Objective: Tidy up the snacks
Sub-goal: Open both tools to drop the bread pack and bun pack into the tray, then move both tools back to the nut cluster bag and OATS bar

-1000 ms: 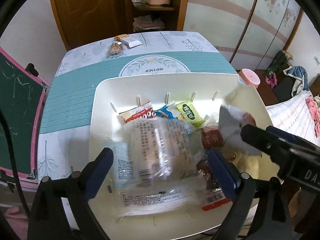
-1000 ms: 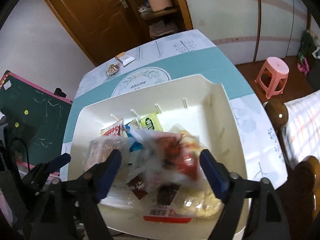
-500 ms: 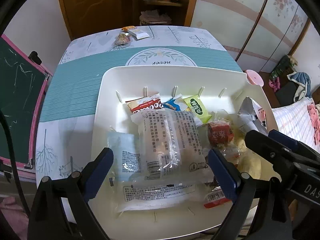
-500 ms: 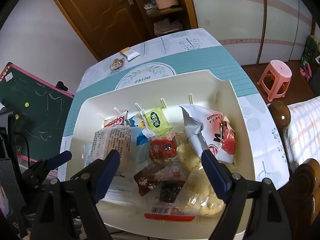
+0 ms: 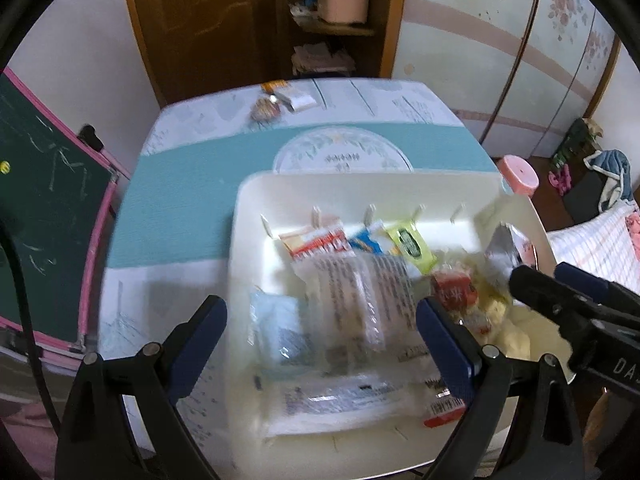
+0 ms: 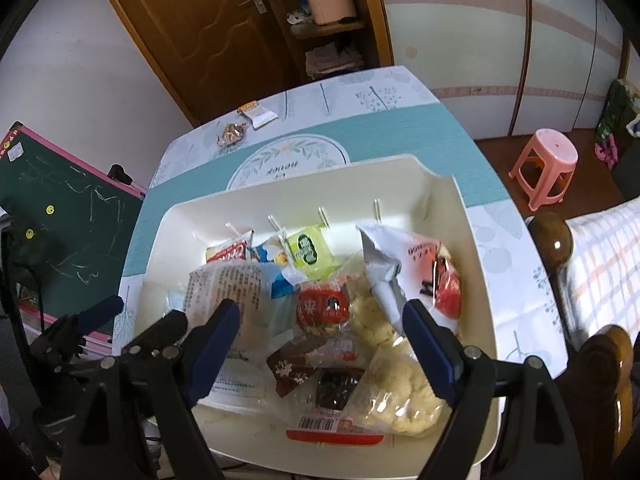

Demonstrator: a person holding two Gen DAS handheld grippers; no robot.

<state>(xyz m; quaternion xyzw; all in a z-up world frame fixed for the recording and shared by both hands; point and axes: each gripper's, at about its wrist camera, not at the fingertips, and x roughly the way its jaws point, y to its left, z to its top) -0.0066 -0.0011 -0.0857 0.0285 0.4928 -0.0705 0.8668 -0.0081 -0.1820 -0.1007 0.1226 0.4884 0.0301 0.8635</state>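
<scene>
Snacks: a heap of wrapped packets lies in the white bin (image 6: 468,216) on the table (image 6: 400,132), below and between both pairs of jaws, none touched.
Right gripper (image 6: 320,340): jaws stand wide apart with nothing between the pads, over the near half of the bin above a red round packet (image 6: 322,306) and a brown wrapper (image 6: 294,366).
Left gripper (image 5: 320,340): jaws spread wide and empty, above a clear printed bag (image 5: 360,292) at the bin's left side.
Far wall of bin: three small packets stand in a row, red-and-white (image 6: 230,254), blue (image 6: 270,254), green (image 6: 312,252).
Right side of bin: one silver-and-pink bag (image 6: 416,272) leans on the wall; one clear bag of pale puffs (image 6: 400,392) lies near it.
Outside the bin: two small items at the table's far edge, a white-and-orange packet (image 6: 258,114) and a small clear-wrapped snack (image 6: 232,134).
Hard to make out: the left view is blurred, so labels there cannot be read; the bin's near edge is cut off behind the grippers.
</scene>
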